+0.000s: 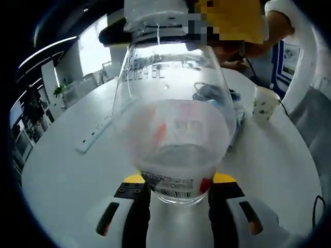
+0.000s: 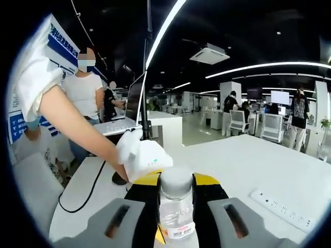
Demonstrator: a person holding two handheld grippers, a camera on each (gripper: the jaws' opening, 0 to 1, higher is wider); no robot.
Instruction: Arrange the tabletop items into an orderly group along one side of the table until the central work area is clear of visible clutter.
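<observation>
A clear plastic bottle [image 1: 173,103] with a white cap and a barcode label stands very close in the left gripper view. My left gripper [image 1: 178,192] is shut on its labelled end, one jaw on each side. In the right gripper view a clear bottle [image 2: 176,209] with a white cap stands upright between the jaws of my right gripper [image 2: 176,194], which is shut on it. I cannot tell whether both views show the same bottle. Behind the bottle in the left gripper view lie a blue-grey cable bundle [image 1: 231,101] and a patterned paper cup [image 1: 265,103].
The white table [image 1: 67,170] carries a white power strip [image 1: 94,135], which also lies at the right [image 2: 282,209]. A person's white-gloved hand [image 2: 142,155] reaches down just beyond my right gripper. A black cable [image 2: 85,199] and an open laptop [image 2: 126,116] sit at the left.
</observation>
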